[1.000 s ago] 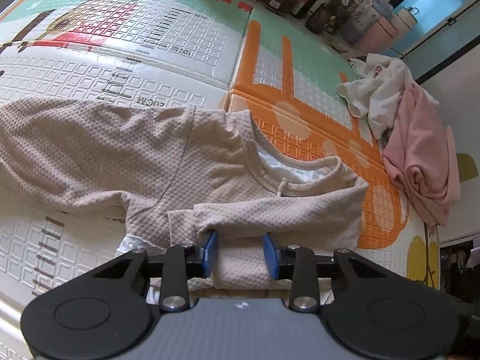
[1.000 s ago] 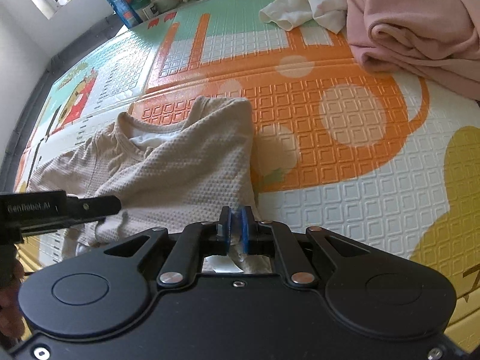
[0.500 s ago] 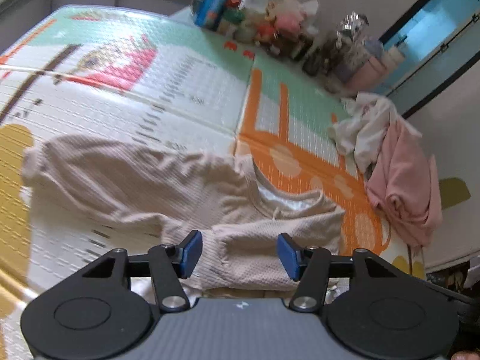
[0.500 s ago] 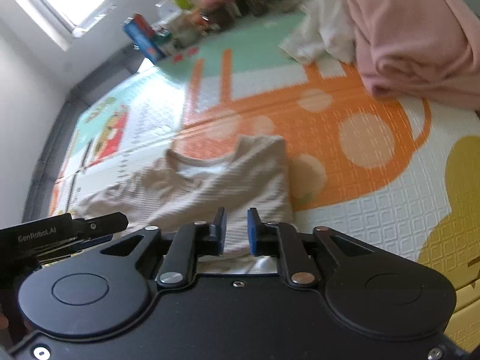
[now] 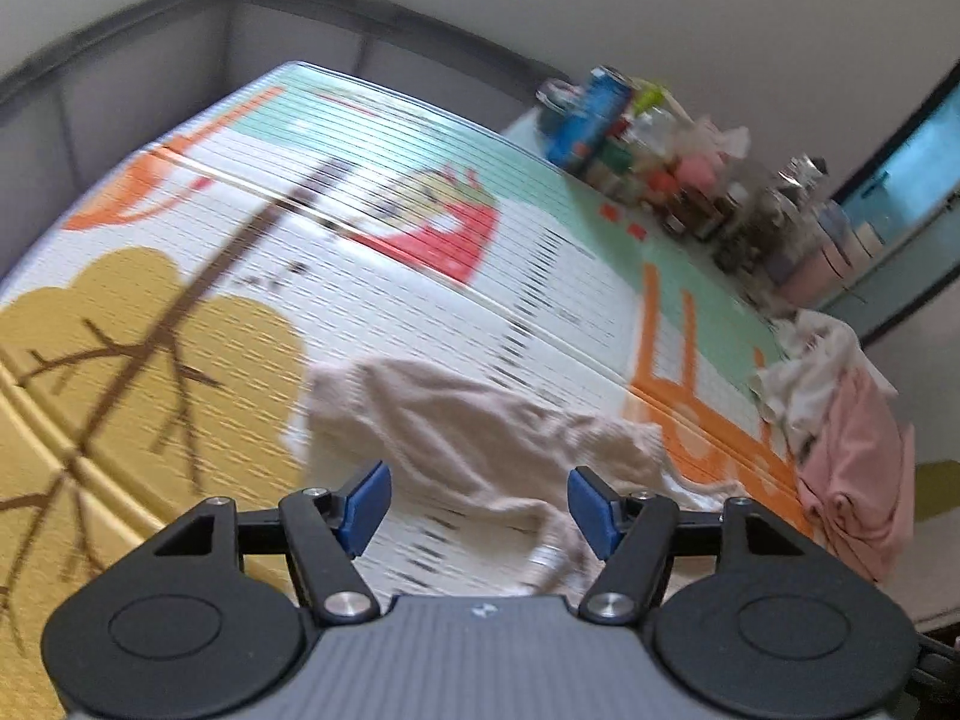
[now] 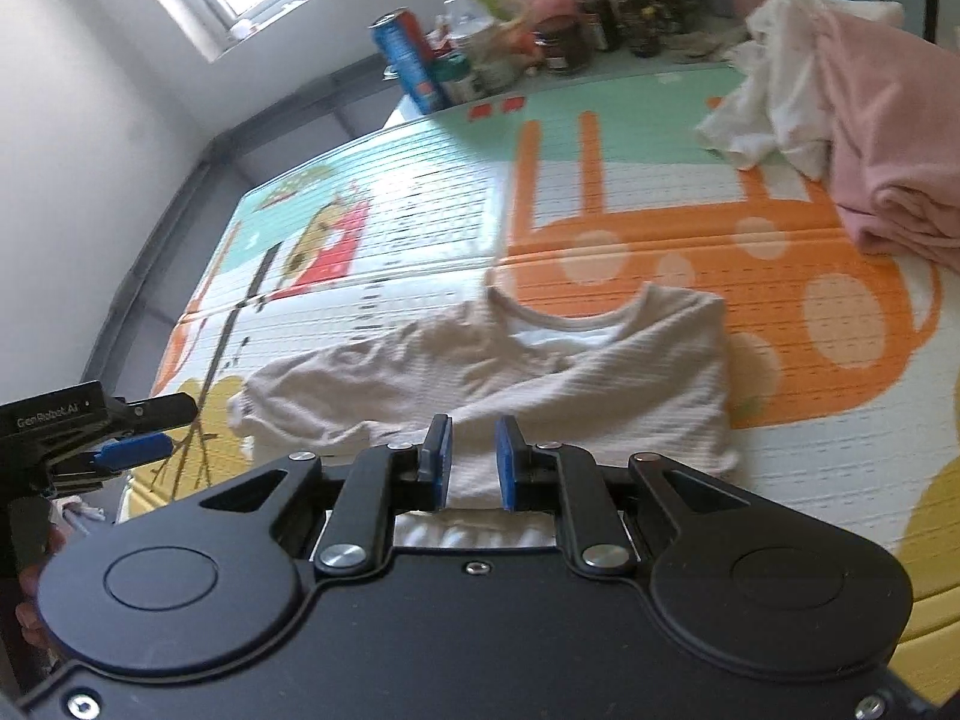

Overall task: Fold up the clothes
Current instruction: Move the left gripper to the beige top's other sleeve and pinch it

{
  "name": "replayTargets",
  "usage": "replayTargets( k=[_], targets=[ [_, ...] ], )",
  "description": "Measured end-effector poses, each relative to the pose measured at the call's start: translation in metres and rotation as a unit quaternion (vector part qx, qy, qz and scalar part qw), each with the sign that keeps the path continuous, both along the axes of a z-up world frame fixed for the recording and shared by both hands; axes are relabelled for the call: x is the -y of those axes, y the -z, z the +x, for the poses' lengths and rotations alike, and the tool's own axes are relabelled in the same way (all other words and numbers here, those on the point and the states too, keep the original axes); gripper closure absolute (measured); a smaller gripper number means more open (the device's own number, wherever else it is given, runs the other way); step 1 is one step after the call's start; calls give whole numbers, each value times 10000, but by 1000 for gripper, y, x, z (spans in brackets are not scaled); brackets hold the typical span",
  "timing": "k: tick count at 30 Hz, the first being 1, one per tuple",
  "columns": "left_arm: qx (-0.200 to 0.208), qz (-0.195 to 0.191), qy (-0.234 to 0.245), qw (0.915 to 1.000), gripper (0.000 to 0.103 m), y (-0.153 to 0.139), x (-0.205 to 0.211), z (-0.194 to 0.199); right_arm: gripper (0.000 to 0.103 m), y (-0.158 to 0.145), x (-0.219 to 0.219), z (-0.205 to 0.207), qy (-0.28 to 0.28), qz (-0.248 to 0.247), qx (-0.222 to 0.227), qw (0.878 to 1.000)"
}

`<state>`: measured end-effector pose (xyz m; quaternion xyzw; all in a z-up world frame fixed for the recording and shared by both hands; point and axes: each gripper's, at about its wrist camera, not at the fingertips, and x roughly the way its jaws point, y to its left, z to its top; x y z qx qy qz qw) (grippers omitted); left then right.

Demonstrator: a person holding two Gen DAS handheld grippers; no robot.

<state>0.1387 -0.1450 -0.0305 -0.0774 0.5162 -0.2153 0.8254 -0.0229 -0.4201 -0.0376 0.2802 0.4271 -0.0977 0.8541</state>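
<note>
Beige top (image 6: pixel 540 378) lies spread on the play mat (image 6: pixel 810 480) just ahead of both tongs, touched by neither. The left gripper (image 5: pixel 480 507) has just been opening; its blue pads (image 5: pixel 366 504) stand wide apart with nothing between them, and the top's long sleeve runs across the mat beyond its fingertips. The right gripper (image 6: pixel 471 459) has let go too: its pads (image 6: pixel 437 456) show a narrow gap with no cloth pinched in it, and the folded body of the top sits just past them, neckline away from the tongs. Farther off, to the right of both tongs, a pink garment (image 6: pixel 888 138) and a white cloth (image 6: pixel 774 96) are heaped together. Beyond those, bottles and cans (image 6: pixel 510 42) crowd the mat's far edge by the wall.
</note>
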Motion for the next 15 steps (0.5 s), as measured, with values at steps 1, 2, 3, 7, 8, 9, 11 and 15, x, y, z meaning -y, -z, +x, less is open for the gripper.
replayTargets(
  k=[1,2,3,7,8,9,11,15],
  targets=[
    [-1,33,-46,10000,34,0,-6,4,89,0,-6,4,-38,18,-1,10000],
    [-11,60,-89,9999,34,2,-11,8,89,0,-11,8,-77,35,-2,10000],
    [-25,80,-125,9999,34,3,-15,12,89,1,-17,12,-111,43,-12,9999],
    [-145,99,-160,9997,33,16,-27,29,89,9,-36,25,-213,50,-106,9997],
    [-177,70,-157,9997,33,20,-29,32,89,12,-39,28,-223,62,-141,9996],
    [-209,42,-153,9997,33,25,-30,36,89,16,-42,30,-234,75,-182,9995],
    [-301,-25,-176,9994,33,34,-32,44,89,22,-48,35,-255,82,-249,9993],
    [-456,-247,-190,9985,33,54,-34,58,89,34,-55,42,-278,93,-307,9991]
  ],
)
